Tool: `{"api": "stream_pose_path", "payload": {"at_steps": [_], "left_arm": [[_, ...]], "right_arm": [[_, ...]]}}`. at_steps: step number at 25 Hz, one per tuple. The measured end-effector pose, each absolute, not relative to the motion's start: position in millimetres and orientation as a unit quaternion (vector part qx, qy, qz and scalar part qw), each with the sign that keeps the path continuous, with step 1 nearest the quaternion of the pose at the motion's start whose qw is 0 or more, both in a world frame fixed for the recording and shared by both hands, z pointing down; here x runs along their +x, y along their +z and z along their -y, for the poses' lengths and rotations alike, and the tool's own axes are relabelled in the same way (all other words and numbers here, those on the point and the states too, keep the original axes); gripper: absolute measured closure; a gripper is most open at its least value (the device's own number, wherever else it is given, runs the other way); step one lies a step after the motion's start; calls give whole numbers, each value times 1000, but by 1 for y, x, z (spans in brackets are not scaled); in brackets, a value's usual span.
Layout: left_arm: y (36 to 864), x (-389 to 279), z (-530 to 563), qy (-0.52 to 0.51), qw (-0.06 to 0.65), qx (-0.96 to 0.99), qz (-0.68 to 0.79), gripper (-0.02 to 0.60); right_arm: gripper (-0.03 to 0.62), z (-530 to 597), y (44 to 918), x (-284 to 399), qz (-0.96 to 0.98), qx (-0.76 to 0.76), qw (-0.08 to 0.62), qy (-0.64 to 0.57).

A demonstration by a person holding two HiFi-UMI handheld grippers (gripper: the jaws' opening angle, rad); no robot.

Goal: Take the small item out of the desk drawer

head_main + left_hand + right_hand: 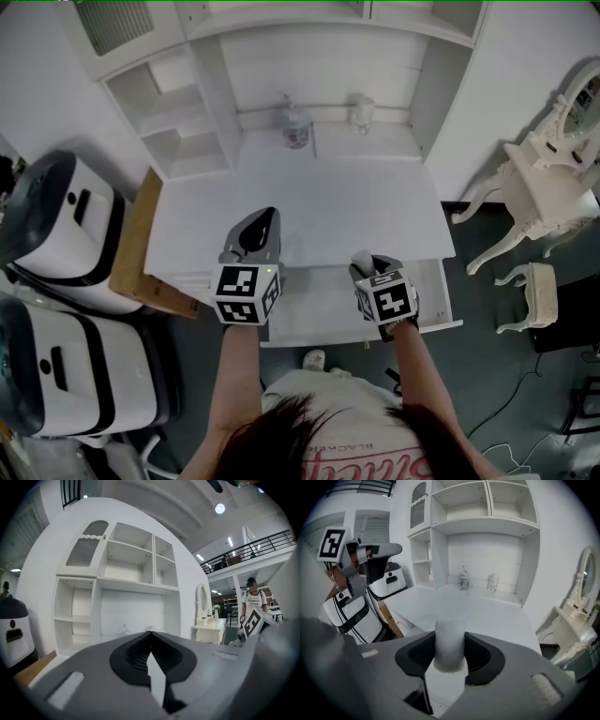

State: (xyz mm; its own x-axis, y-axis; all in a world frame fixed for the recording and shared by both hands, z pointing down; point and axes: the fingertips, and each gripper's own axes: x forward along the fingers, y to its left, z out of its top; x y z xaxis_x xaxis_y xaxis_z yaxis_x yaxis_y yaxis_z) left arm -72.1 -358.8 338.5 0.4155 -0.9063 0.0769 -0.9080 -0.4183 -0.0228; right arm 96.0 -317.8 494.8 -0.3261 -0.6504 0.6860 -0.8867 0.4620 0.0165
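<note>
Right gripper (450, 654): closed on the small white cylindrical item (450, 641), one dark pad on each side of it.
Small white cylindrical item: upright between the right gripper's jaws, over the right half of the open white drawer (319, 305), its rounded top standing above the pads.
Left gripper (150, 634): jaws together at the tips, nothing between them; held over the drawer's left end, near the front edge of the white counter (309, 202).
Open white drawer: pulled out from under the counter's front edge, toward the person.
Clear pump bottle (296, 127): well behind the drawer, at the back of the counter, by the rear wall.
Small clear glass jar (362, 111): well behind the drawer, just right of the pump bottle.
White shelf unit (187, 122): behind the drawer, rising from the counter's back and left side.
Brown wooden board (137, 242): left of the drawer, against the counter's left edge.
Two white-and-black rounded machines (66, 230): farther left of the drawer, beyond the board.
White carved dressing table (548, 192): well to the right of the drawer, a small white stool (539, 295) beside it.
</note>
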Motion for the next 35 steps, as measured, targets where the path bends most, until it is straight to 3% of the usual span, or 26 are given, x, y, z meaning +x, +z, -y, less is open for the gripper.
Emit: {"api": "stream_pose_path", "payload": {"at_steps": [35], "left_arm": [[262,-82,353,-11,-64,835,546,577]], "right_arm": [[422,332,295,107,829,551,90,-10]]}}
